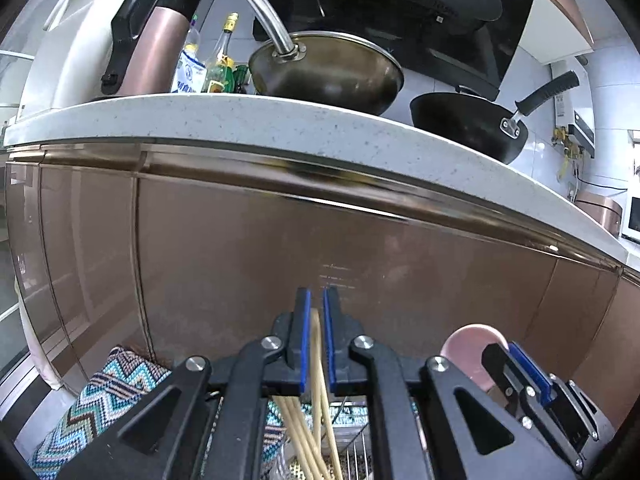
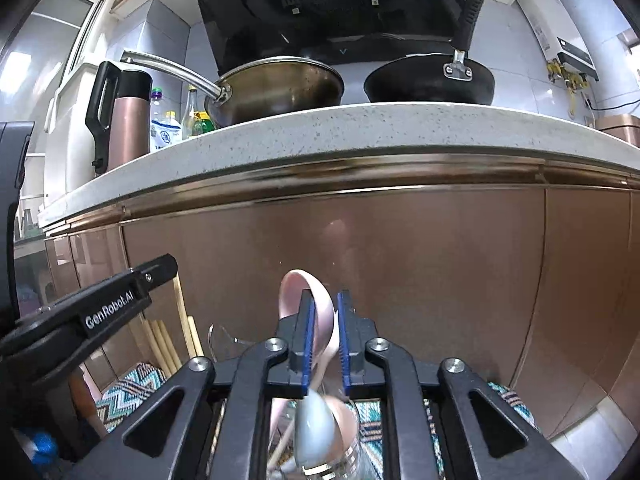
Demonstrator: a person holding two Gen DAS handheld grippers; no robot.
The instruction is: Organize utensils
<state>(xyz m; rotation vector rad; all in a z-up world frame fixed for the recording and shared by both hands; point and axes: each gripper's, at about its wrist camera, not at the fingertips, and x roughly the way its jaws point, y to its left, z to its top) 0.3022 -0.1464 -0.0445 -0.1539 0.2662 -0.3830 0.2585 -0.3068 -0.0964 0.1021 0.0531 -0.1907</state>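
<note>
Left gripper (image 1: 316, 300) stands narrow, blue pads flanking a pale wooden chopstick (image 1: 316, 344) without clearly pressing it; more chopsticks hang below. Right gripper (image 2: 325, 308) is slightly parted around a glossy pink spoon (image 2: 320, 304), pads not clamping. Both hang low before the copper-brown cabinet front (image 2: 420, 260), over a zigzag-patterned woven cloth (image 1: 108, 392).

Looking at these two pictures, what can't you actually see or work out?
- Lower ends of the chopsticks, left wrist view: hidden behind the left gripper.
- What the pink spoon stands in, right wrist view: covered by the right gripper and cut off by the bottom edge.
- Bottle labels on the counter, left wrist view: too small to read.
- Insides of both pans: camera sits below their rims.
</note>
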